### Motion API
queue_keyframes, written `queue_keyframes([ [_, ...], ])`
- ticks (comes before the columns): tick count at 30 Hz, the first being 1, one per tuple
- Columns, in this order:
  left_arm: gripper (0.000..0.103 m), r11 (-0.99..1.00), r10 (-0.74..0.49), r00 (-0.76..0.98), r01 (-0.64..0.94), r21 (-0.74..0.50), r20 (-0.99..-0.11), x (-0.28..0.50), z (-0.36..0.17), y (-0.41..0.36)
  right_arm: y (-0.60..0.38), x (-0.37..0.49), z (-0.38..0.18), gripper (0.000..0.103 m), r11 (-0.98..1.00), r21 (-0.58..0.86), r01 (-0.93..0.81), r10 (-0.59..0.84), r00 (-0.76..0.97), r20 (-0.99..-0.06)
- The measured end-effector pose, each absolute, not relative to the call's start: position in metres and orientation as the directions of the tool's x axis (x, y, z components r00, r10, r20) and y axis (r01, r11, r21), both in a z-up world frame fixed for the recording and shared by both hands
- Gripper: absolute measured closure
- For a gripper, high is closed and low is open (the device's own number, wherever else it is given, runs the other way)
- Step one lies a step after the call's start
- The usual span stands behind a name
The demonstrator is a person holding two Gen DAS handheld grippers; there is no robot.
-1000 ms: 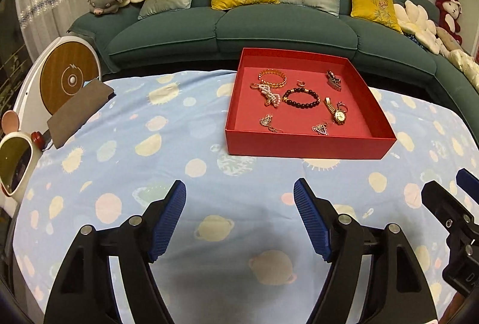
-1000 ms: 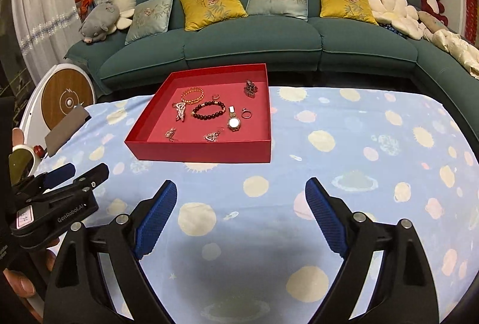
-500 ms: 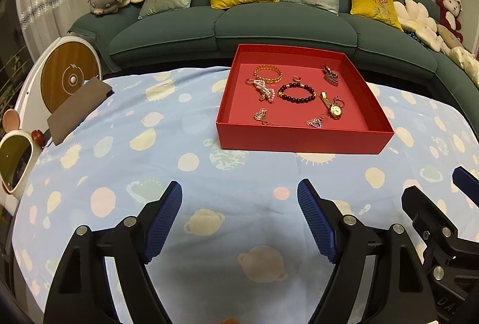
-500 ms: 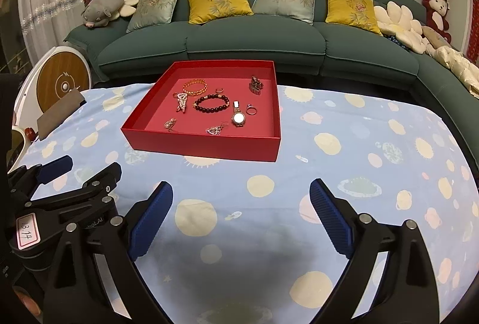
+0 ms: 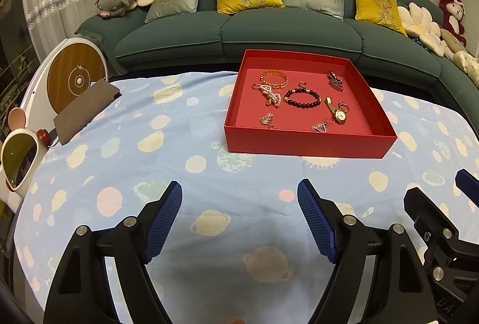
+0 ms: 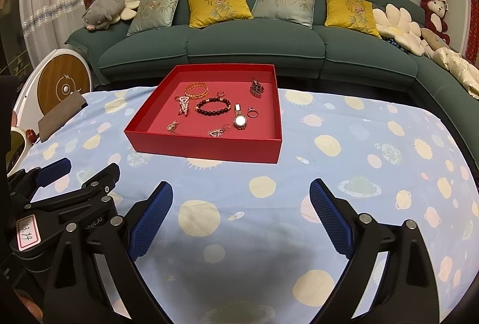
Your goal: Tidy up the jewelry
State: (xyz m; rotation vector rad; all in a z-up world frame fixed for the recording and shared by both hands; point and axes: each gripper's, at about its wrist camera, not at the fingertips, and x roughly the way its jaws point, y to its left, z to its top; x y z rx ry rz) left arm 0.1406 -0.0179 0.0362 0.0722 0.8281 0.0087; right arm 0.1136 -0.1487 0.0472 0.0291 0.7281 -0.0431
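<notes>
1. Table (image 6: 344,174) w/ planet-print cloth fills both views; I see no jewelry loose on the cloth.
2. Red tray (image 5: 308,142) sits mid-table, far side, and all the pieces I can spot lie inside it, spread apart, none touching the walls.
3. Progress, my read: fits either a finished sort or a tray waiting to be rearranged; can't settle which.
4. Left gripper (image 5: 239,219) hovers low over the cloth, short of the tray, pointing at it; fingers wide apart, nothing between.
5. Right gripper (image 6: 241,219) does the same beside it, fingers spread, empty.
6. Pieces: gold bangle (image 6: 196,91), dark bead bracelet (image 6: 213,107), watch (image 6: 239,119), pearl clip (image 5: 271,96), small ring (image 6: 252,113).
</notes>
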Motion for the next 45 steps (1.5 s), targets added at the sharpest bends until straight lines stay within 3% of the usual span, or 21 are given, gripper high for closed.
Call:
queue_keyframes([
  [45,0.025,0.993,0.091,0.705,-0.01,0.118,-0.703,0.1379,0.0397,-0.0171,-0.1436,0.1102,0.0465,0.01,0.997,-0.036,0.07,-0.076,0.756,-0.65],
])
